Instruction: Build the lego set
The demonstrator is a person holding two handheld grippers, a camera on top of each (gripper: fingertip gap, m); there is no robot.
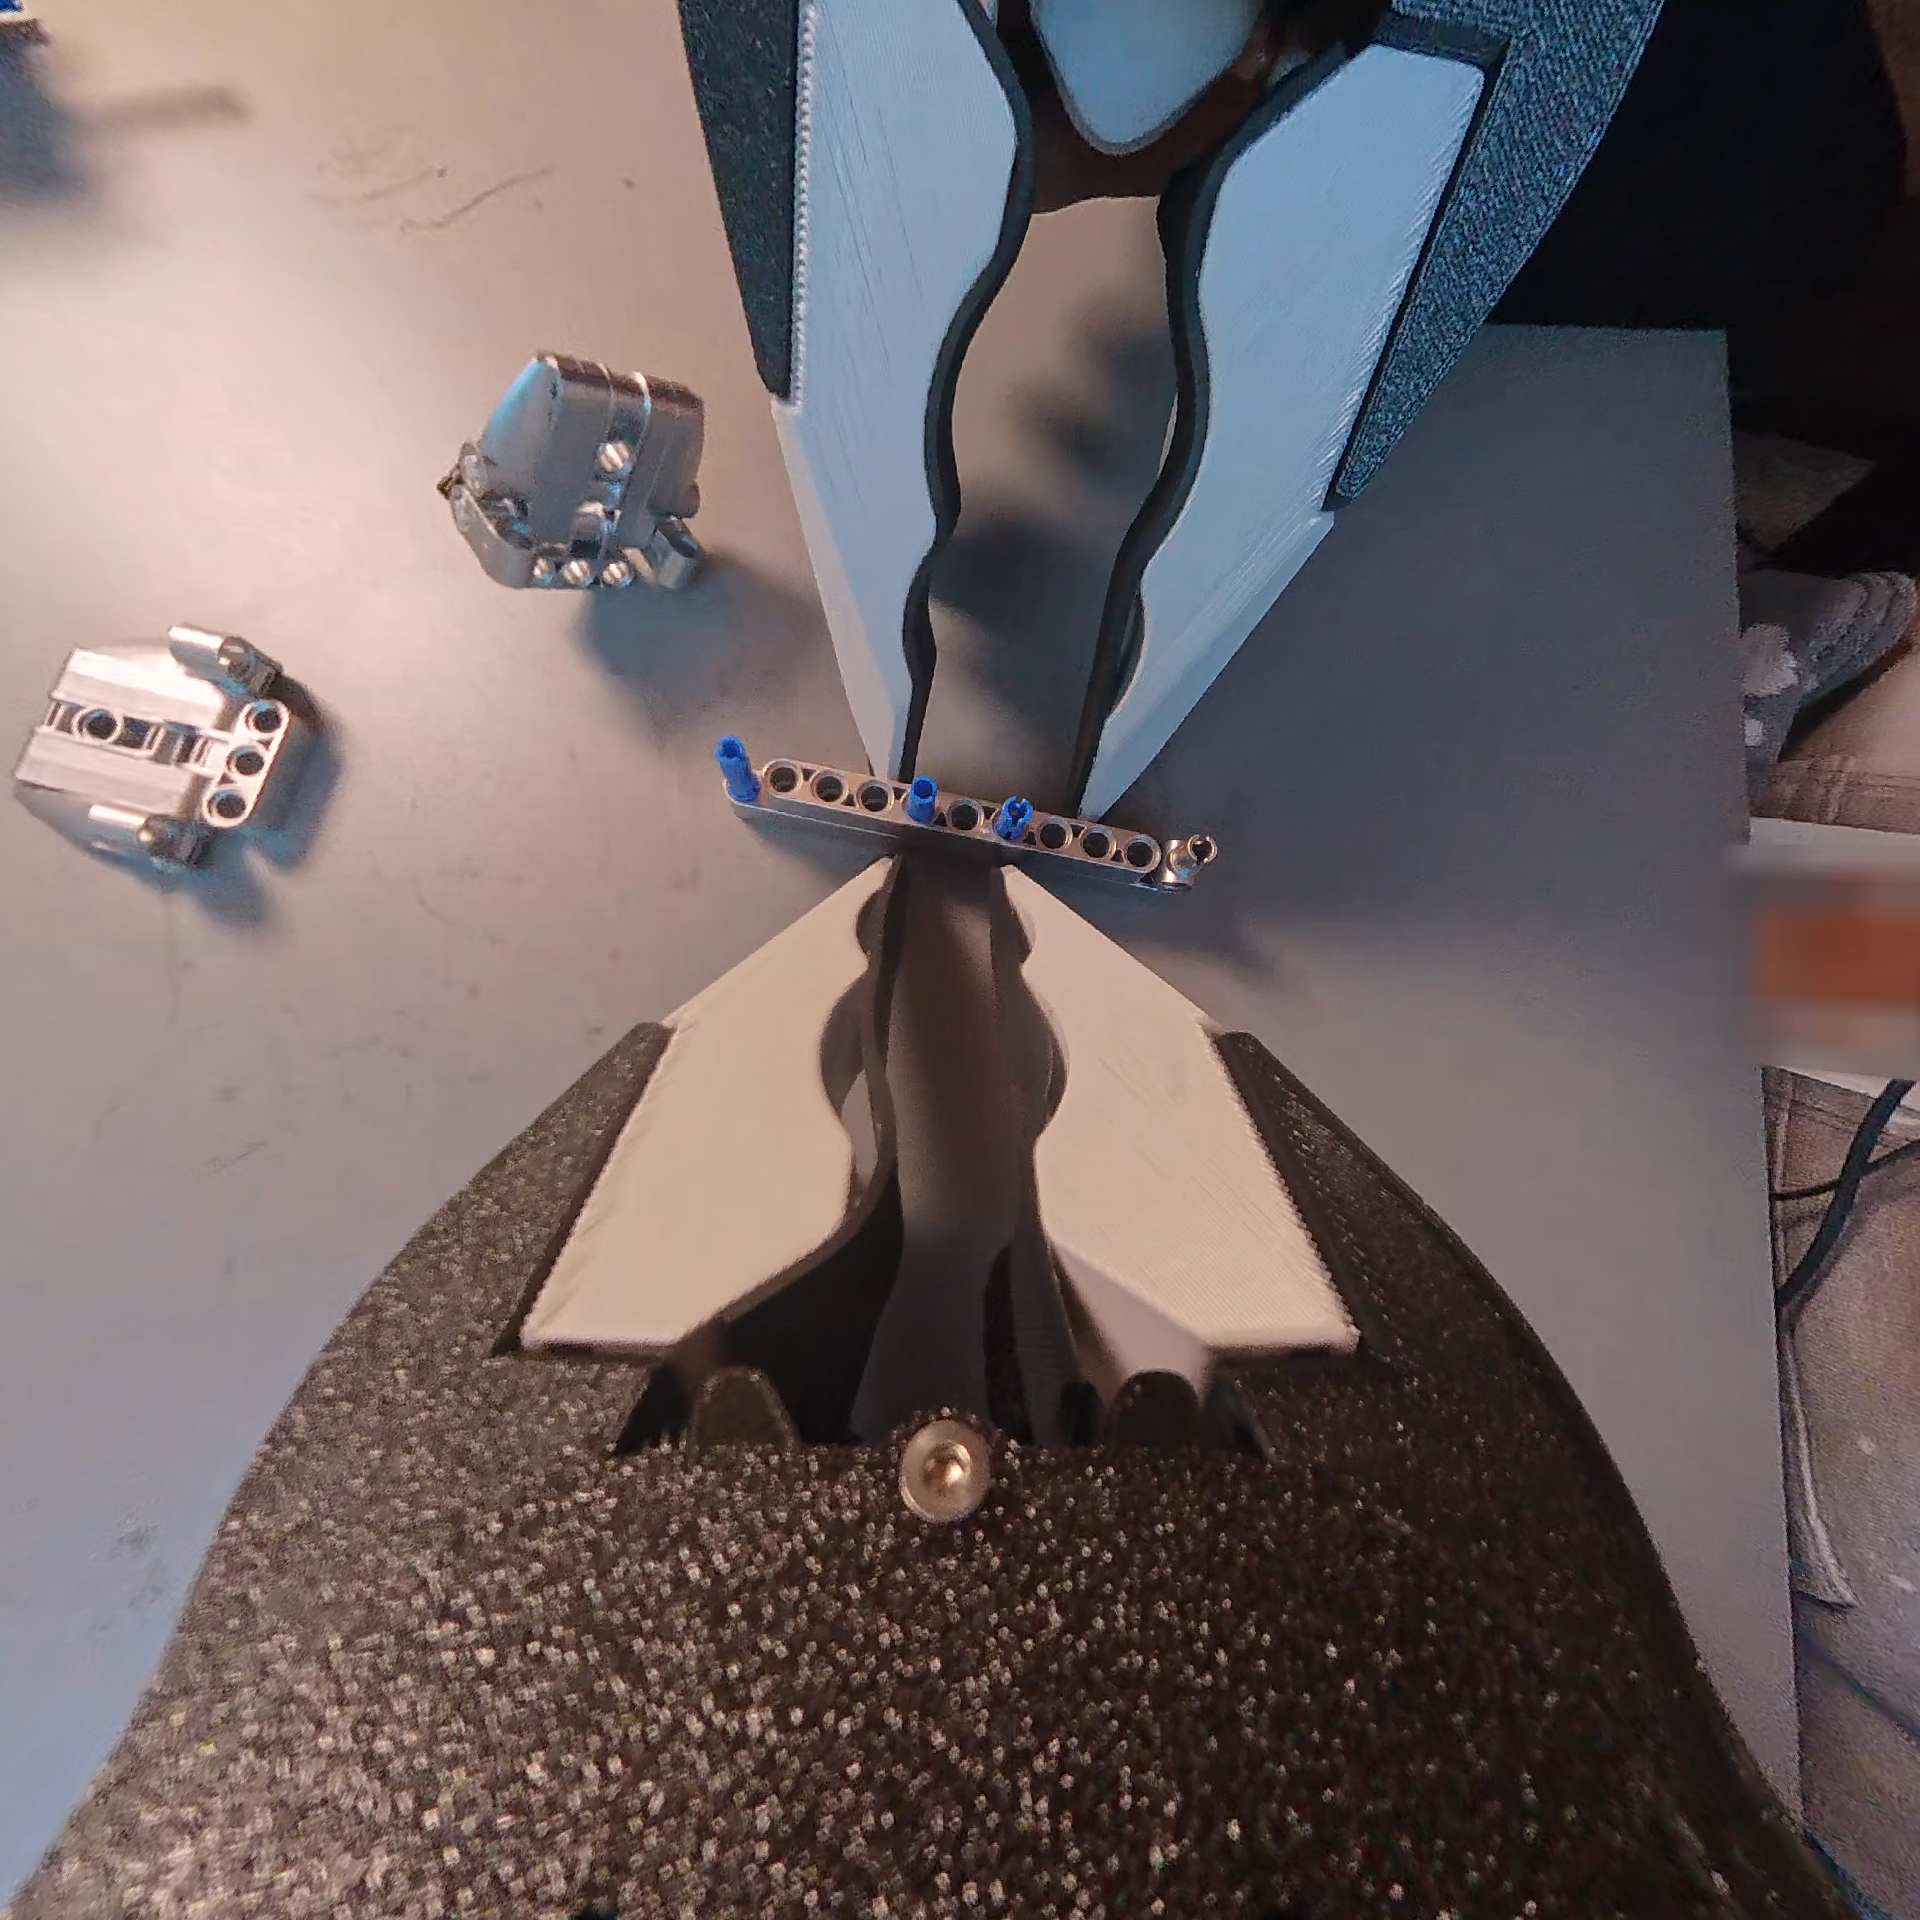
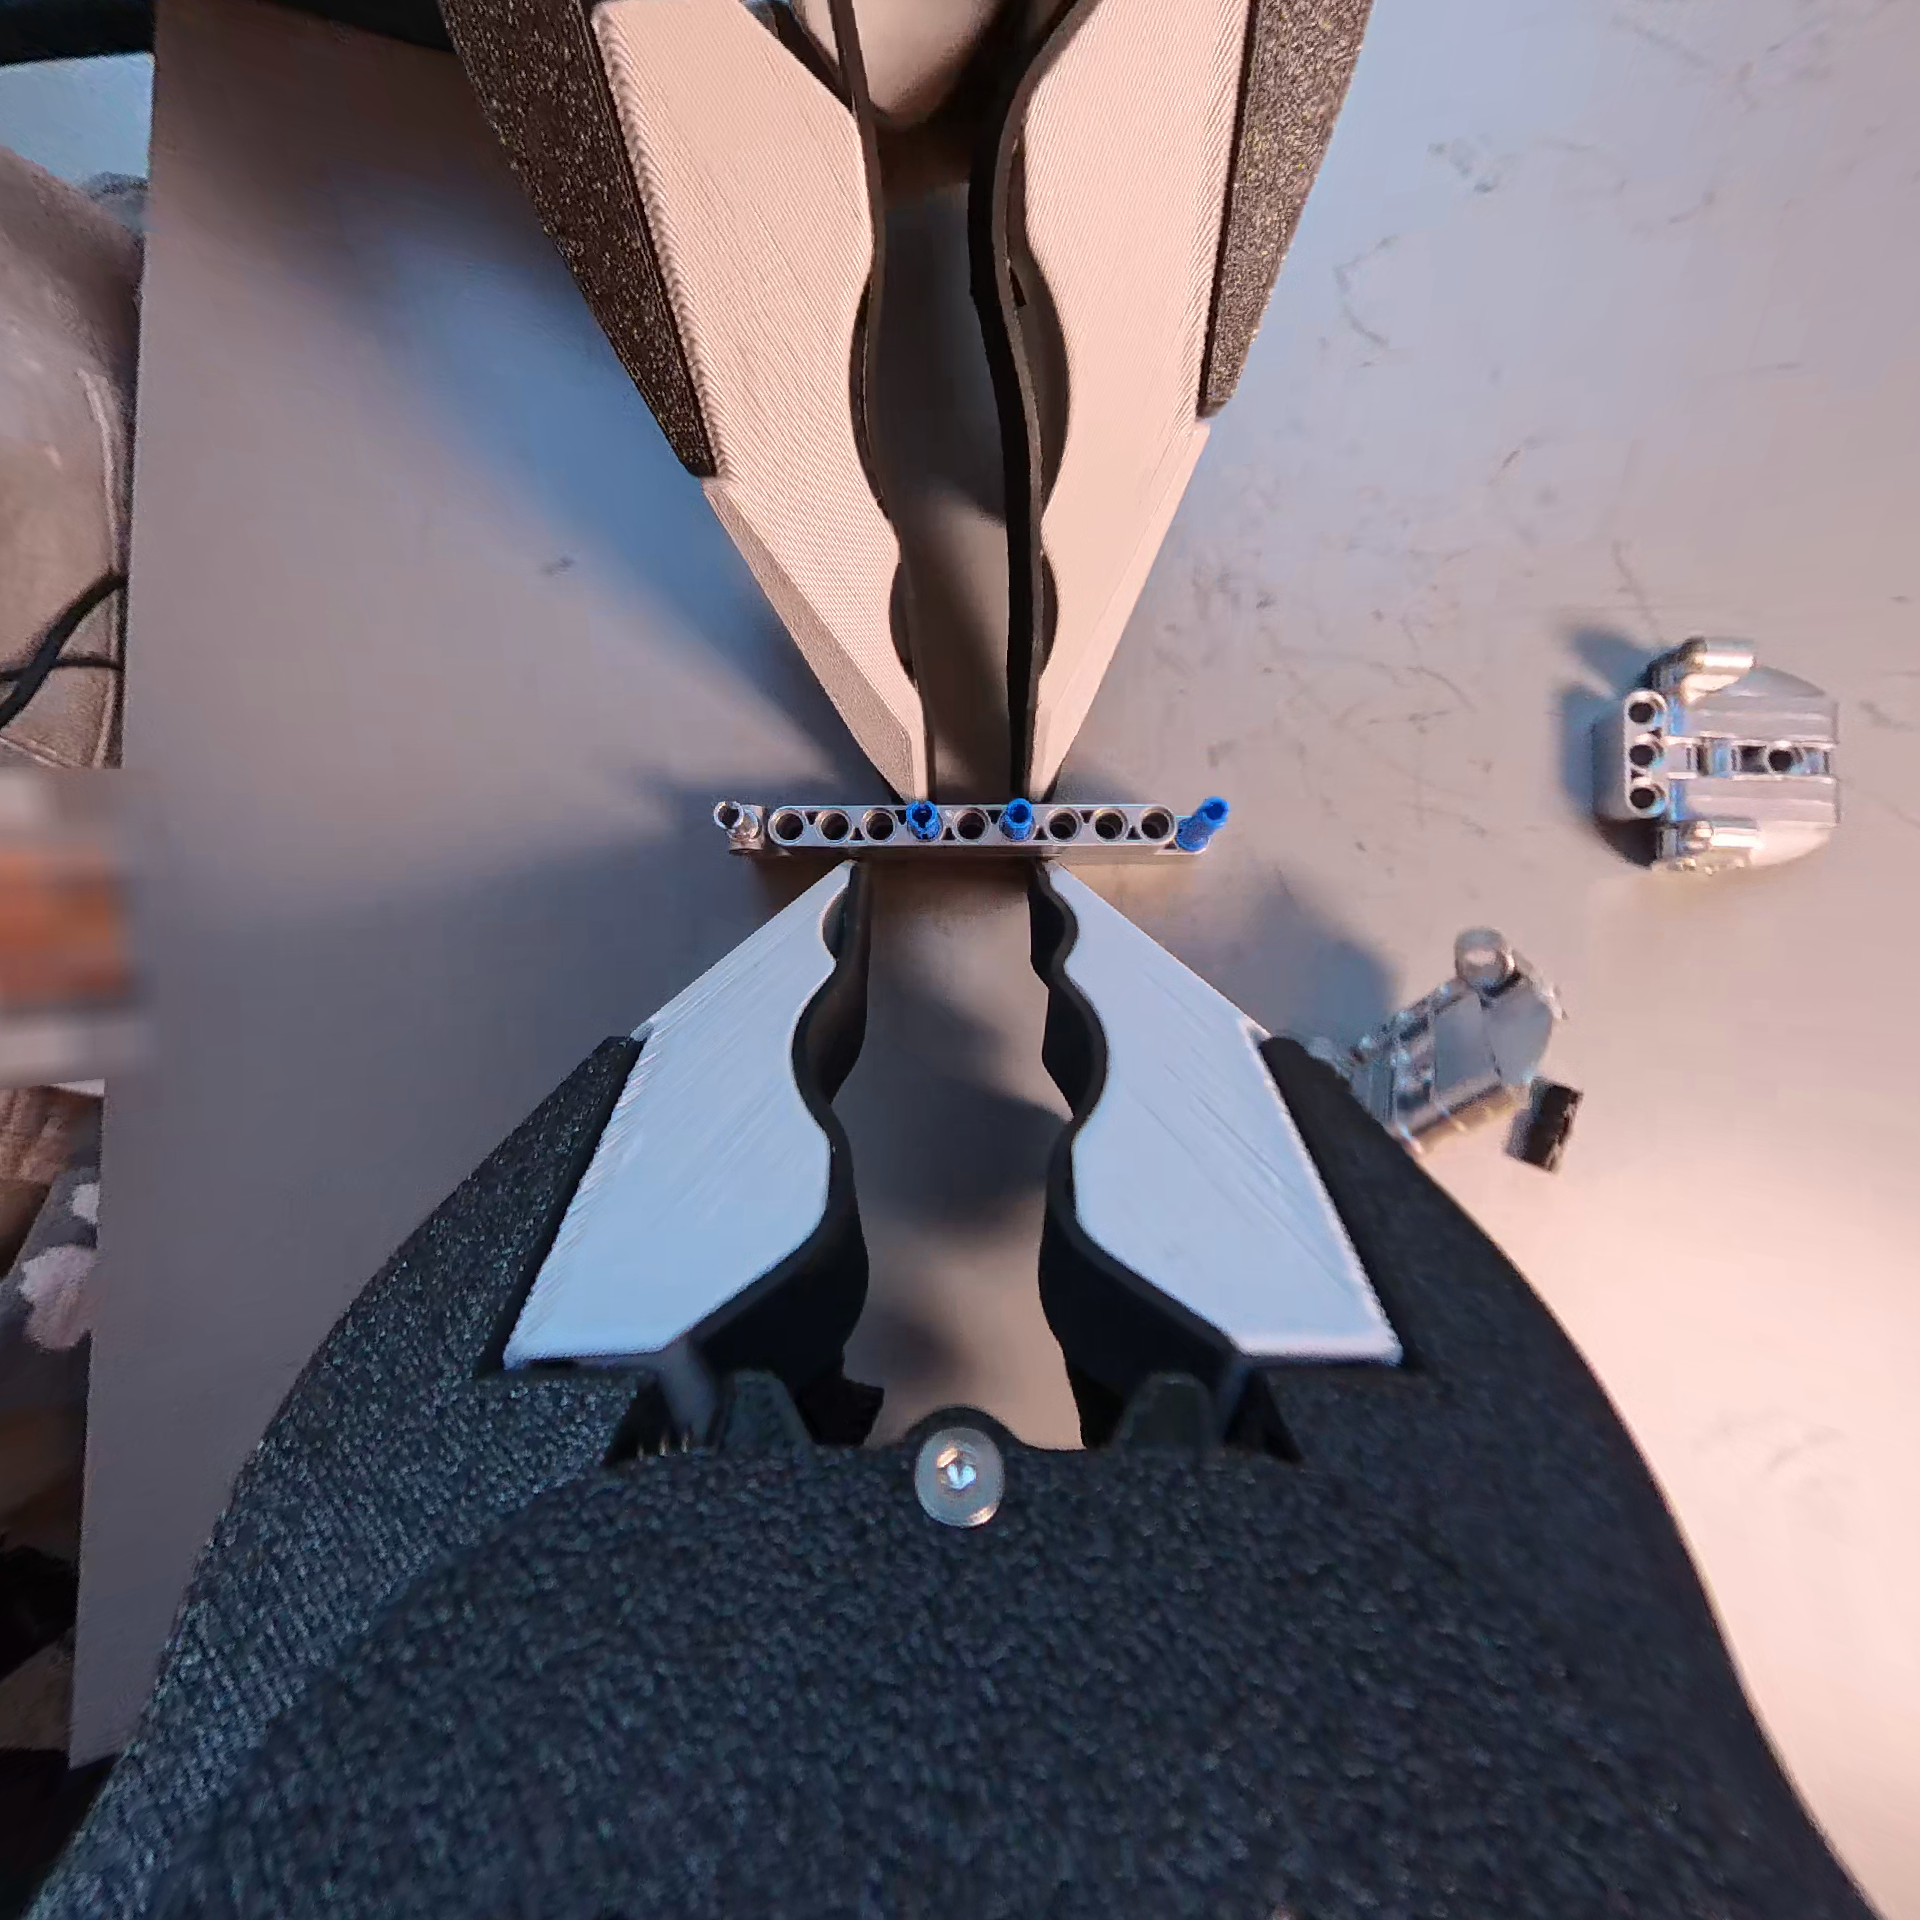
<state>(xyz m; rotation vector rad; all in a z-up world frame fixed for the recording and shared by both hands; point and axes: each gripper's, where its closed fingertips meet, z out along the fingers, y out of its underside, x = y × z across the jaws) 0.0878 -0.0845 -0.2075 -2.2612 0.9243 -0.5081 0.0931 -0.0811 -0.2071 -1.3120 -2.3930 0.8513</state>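
A grey perforated beam [image 1: 971, 821] lies across the centre of both wrist views, on or just above the grey tabletop [image 1: 312, 1143], with the two grippers meeting it from opposite long sides. The left gripper [image 1: 948, 862] has its jaws narrow, tips at the beam's near edge; whether they actually pinch it cannot be told. The right gripper [image 2: 945, 868] has its jaws somewhat wider, tips also against the beam's edge, grip likewise unclear. Two blue pins [image 1: 920, 798] already stand in holes near the beam's middle, a third blue pin [image 1: 731, 756] sits at one end, and a small grey connector [image 1: 1190, 860] at the other; the remaining holes are empty. Two silver-grey panel pieces [image 1: 582, 473] lie loose at the left of the left wrist view, apart from the beam.
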